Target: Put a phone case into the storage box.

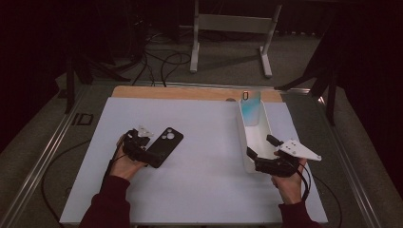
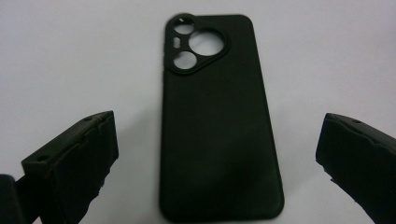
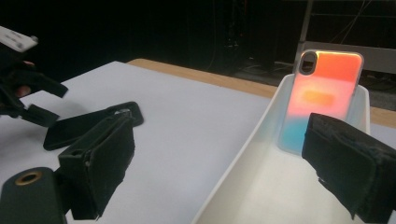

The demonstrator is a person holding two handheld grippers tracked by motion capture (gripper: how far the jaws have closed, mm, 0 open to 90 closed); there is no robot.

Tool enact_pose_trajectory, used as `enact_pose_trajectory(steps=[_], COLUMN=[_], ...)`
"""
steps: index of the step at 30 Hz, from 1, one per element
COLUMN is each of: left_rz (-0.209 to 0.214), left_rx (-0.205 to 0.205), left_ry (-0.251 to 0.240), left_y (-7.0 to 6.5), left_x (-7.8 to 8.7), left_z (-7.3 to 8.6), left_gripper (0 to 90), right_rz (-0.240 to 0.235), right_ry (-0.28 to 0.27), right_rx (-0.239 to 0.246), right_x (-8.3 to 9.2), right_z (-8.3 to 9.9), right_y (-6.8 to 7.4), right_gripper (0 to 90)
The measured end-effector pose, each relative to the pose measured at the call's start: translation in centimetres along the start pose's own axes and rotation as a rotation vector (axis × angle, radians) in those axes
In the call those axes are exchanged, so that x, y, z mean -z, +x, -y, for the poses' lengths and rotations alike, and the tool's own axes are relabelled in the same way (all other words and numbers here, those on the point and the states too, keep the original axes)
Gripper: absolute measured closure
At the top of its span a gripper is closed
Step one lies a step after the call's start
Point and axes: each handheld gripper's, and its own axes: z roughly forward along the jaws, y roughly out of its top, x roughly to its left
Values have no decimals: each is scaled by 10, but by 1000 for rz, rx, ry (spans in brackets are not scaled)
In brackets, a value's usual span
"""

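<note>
A black phone case (image 1: 162, 146) (image 2: 219, 116) lies flat on the white table, camera cutouts at its far end. My left gripper (image 1: 139, 148) (image 2: 217, 158) is open, its jaws wide apart on either side of the case's near end without touching it. A colourful orange-to-blue phone case (image 1: 250, 108) (image 3: 317, 98) stands leaning against the far wall of a long white tray (image 1: 247, 142) (image 3: 243, 172). Over the tray's near end my right gripper (image 1: 262, 147) (image 3: 224, 163) is open, one jaw outside the tray wall and one inside.
The white table surface (image 1: 204, 137) spans the middle between both hands. A wooden strip (image 1: 180, 92) runs along the far edge. Beyond it are metal stand legs (image 1: 195, 42) and cables on a dark floor. In the right gripper view, the left gripper (image 3: 18, 88) sits beside the black case (image 3: 88, 123).
</note>
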Motion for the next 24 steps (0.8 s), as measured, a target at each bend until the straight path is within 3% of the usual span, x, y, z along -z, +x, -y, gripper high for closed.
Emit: enact_pose_trajectory(steps=[7,12,13,24], left_rz=[-16,-13,-22,3], left_rx=[1,2,27,28], left_ry=[72,106,133,187], left_y=[-1,0,2,4], left_x=[-24,-30,-37,-41], left_z=[-4,-4,-3,-6], left_gripper=[0,0,0,2], right_rz=[2,3,5,7], right_ry=[4,5,3,8], right_rx=[2,0,1,0], right_x=[-1,0,0,-1], right_z=[0,0,0,-1], right_y=[0,-1,-1,0], right_gripper=[91,91,91,91])
